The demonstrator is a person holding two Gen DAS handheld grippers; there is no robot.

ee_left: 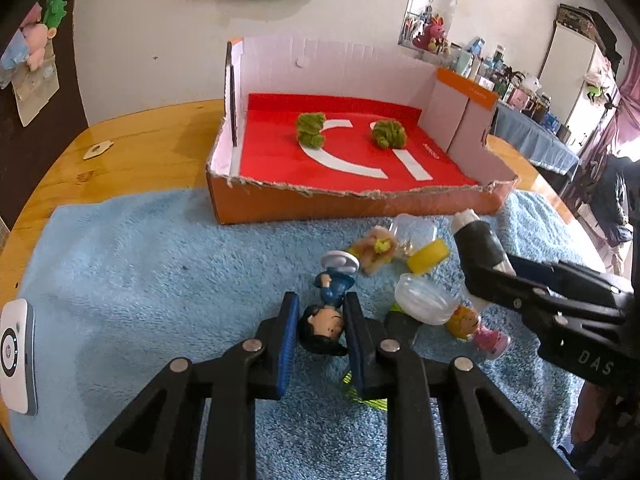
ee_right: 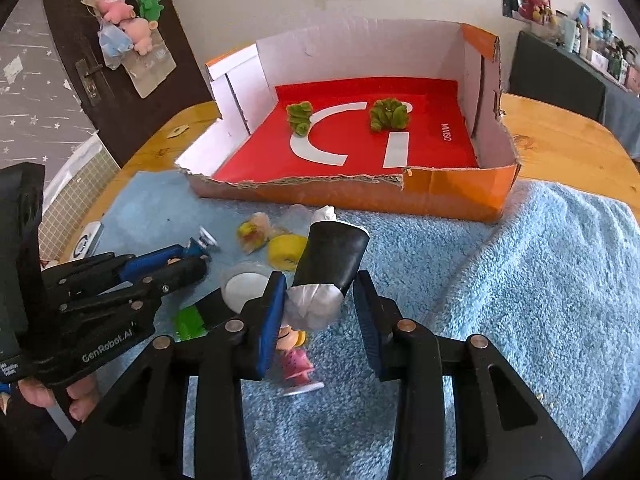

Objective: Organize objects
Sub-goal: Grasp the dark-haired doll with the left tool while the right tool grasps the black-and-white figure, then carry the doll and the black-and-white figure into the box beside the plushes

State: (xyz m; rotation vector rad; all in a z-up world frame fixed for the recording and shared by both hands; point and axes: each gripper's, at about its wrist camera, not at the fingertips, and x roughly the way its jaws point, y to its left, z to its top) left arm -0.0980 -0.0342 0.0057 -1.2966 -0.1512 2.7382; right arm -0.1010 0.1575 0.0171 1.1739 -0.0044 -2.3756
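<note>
Toys lie heaped on my fluffy blue towel before the cardboard box. My right gripper pinches a stiff, light black-and-white tube; my left gripper clamps a hard, smooth plastic figurine by its round head, likely slippery.

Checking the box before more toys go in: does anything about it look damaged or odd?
Yes. The orange cardboard box has a ragged, torn front edge, cut low and uneven, with a notch near the middle. Inside, two green fuzzy toys sit on the red liner; nothing is spilled.
</note>
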